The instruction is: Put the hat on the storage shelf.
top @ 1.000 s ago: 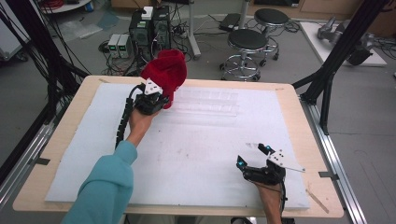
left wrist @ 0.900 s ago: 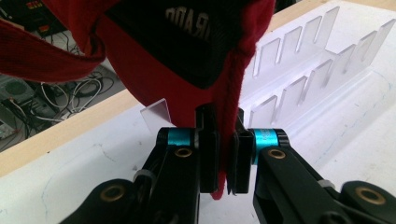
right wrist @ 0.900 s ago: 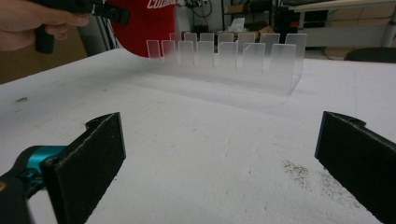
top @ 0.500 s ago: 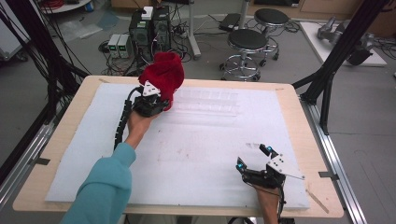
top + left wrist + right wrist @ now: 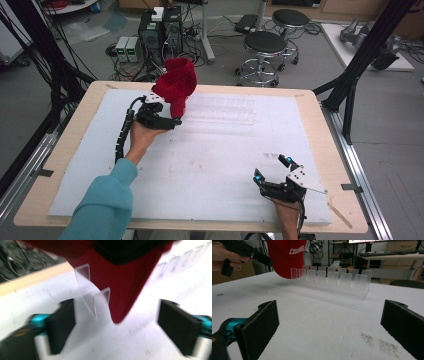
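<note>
**Cap left on the end of the clear rack**

Cap of red cloth sits propped on the far-left end of a clear plastic rack, which lies along the far side of the white mat on the table. In the right gripper view the white lettering on its front shows above the rack's first upright tabs, and the cap leans over them rather than lying flat.

The left gripper is just beside the cap's lower edge. Its jaws have just been opening and now stand wide apart; in the left gripper view a hanging tip of red cloth lies between them, touched by neither pad. The right gripper rests near the front right of the mat, well apart from the cap, its jaws spread with nothing between them.

The cap is probably light and soft. Its crown would crumple under a pinch and sag when lifted, so cloth alone gives a poor hold. The brim, likely the stiffest part, or a seam at the rim, looks the better place to take it. The rack seems thin, smooth and light; a tug on the cap could slide or tip it, so any lift ought to go straight up off the tabs.
</note>
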